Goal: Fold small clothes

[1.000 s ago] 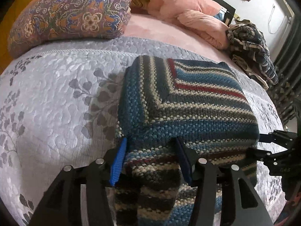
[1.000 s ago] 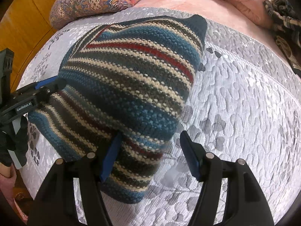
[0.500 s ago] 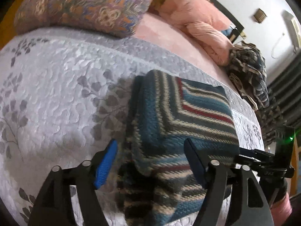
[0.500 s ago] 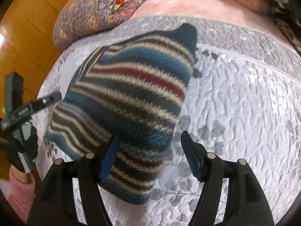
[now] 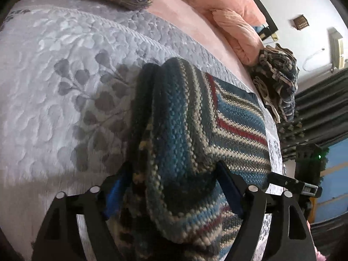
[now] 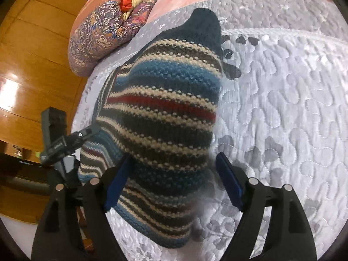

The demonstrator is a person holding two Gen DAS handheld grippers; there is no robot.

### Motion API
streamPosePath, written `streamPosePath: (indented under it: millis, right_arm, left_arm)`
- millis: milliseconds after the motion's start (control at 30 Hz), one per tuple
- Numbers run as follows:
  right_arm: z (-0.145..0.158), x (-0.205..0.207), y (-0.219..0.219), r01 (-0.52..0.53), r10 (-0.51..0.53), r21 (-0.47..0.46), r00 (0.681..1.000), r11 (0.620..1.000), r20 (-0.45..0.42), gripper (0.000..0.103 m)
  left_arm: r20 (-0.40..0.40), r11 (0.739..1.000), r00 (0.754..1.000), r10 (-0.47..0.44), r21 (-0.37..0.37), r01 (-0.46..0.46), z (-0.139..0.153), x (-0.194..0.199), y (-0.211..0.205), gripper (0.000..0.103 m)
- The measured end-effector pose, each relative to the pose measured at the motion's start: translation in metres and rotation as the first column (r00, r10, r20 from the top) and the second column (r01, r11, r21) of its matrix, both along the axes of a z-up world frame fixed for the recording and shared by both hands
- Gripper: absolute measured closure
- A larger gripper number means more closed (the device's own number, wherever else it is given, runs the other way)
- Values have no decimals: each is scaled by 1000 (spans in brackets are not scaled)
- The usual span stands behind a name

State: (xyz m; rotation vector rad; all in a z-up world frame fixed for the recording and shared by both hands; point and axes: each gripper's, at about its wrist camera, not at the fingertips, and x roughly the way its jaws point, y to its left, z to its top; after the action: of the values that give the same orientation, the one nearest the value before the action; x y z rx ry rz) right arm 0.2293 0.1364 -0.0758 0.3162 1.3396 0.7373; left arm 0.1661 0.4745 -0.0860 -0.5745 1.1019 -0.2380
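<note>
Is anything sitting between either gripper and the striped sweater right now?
Nothing visible. The striped knit sweater already fills the gap of the left gripper, and it lies between the open fingers of the right gripper on the grey quilt.

The sweater (image 6: 165, 113) is coarse, chunky knit. The bedspread (image 6: 282, 100) is quilted cloth with a faint sheen. Behind, the wood panel (image 6: 32, 50) is glossy; each gripper (image 5: 171, 192) (image 6: 171, 180) is matt black plastic.
</note>
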Motion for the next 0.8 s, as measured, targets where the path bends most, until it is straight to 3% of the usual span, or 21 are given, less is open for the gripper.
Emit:
streamPosePath:
  millis: [233,333,433,500,600,667,800]
  right_arm:
    - [-27,6,10,-12,20,96,996,995,-82,17]
    - [-38,8,12,1,19,155,991,988,-132,15]
    - [-38,7,17,-6,25,163,993,987,-112,16]
    - [-35,5,18,-9,24,156,995,988,-96,25]
    - [-29,7,22,-22,35,149,996,989,-83,39]
    - [-24,6,21,-35,46,153,997,988,-66,44]
    - [-9,5,18,-55,63,176,997,983,-43,49]
  left_arm:
    - [35,992,992,-121,-26,122,-9,14,-11,5]
    - [53,985,984,-168,-20,170,-12,19,-18,4]
    - [56,985,985,-164,-35,166,-12,21,-21,4]
    - [55,985,983,-174,0,174,-11,20,-25,8]
    - [57,984,983,-175,36,173,-8,18,-29,30]
    - [67,987,985,-161,-8,162,-9,16,-27,47]
    - [101,989,986,-135,-48,140,-8,9,-23,54]
